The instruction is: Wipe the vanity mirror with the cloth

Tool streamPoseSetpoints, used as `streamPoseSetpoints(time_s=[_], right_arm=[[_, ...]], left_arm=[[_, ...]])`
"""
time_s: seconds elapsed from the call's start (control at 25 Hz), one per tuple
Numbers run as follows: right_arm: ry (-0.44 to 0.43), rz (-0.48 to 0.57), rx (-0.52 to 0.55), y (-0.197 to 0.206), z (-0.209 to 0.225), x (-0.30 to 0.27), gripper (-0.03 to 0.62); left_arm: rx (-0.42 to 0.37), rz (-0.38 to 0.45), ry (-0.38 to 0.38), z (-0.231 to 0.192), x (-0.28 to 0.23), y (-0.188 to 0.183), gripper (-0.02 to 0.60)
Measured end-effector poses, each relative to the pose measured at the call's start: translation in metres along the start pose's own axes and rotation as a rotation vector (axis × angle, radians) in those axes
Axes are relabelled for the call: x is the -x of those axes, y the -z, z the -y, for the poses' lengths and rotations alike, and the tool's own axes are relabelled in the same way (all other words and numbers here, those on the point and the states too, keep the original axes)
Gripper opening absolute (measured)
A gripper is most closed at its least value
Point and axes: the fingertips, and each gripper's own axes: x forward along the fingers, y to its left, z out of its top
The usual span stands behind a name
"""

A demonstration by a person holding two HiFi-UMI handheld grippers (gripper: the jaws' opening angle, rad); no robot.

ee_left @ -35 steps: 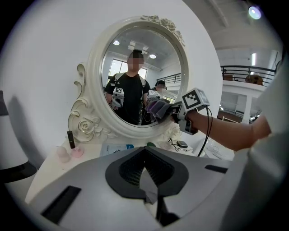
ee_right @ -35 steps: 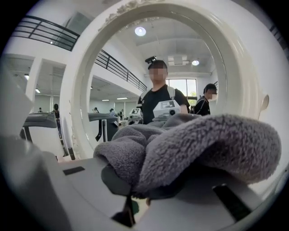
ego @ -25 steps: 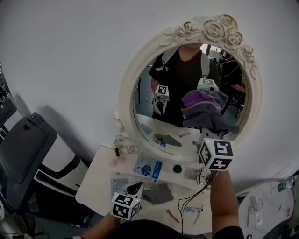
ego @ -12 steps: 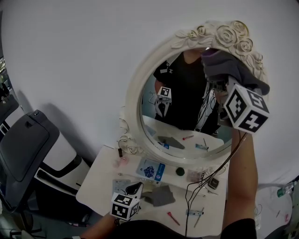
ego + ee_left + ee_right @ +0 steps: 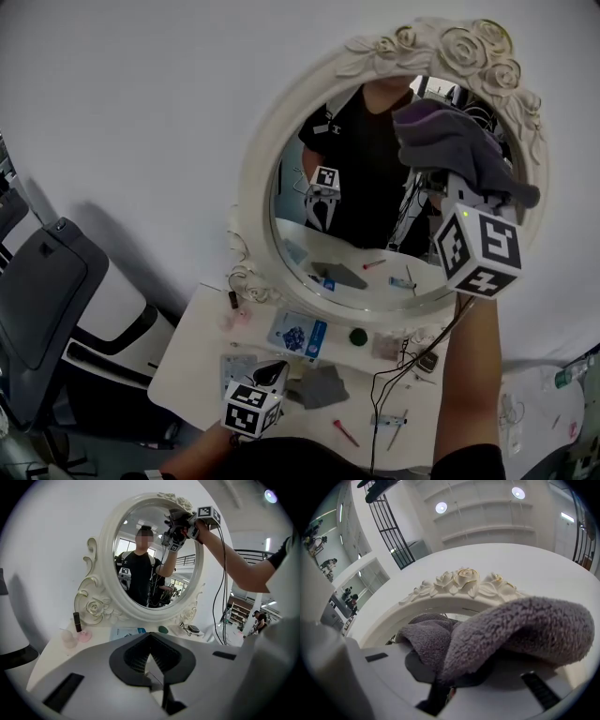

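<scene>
High on the vanity mirror (image 5: 255,178), right gripper (image 5: 446,190) tight on cloth (image 5: 455,141); left gripper (image 5: 277,372) closed, empty.

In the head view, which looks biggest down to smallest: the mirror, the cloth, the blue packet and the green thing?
Largest to smallest:
1. mirror
2. cloth, though it is held nearer the camera
3. blue packet
4. green thing

Left and lower glass of the mirror (image 5: 361,225) is open. The right claw (image 5: 439,176) and its cloth (image 5: 455,141) block the upper right. A cable (image 5: 392,377) and clutter crowd the desk (image 5: 192,361) at right, and a chair (image 5: 47,300) stands to the left.
</scene>
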Motion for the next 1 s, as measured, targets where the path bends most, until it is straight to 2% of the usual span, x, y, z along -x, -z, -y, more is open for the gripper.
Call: streamPoseSetpoints(time_s=[0.24, 0.76, 0.88, 1.0], right_arm=[[-0.032, -0.084, -0.052, 0.039, -0.011, 0.019, 0.034], [-0.002, -0.255, -0.055, 0.148, -0.039, 0.075, 0.034], [0.009, -0.324, -0.029, 0.177, -0.048, 0.089, 0.034], [0.034, -0.381, 0.041, 0.200, -0.058, 0.101, 0.034]], left_arm=[[0.003, -0.013, 0.019, 0.004, -0.008, 0.002, 0.000], [-0.006, -0.042, 0.033, 0.008, -0.011, 0.010, 0.000], [-0.008, -0.046, 0.030, 0.008, -0.009, 0.011, 0.000], [-0.015, -0.048, 0.030, 0.009, -0.008, 0.011, 0.000]])
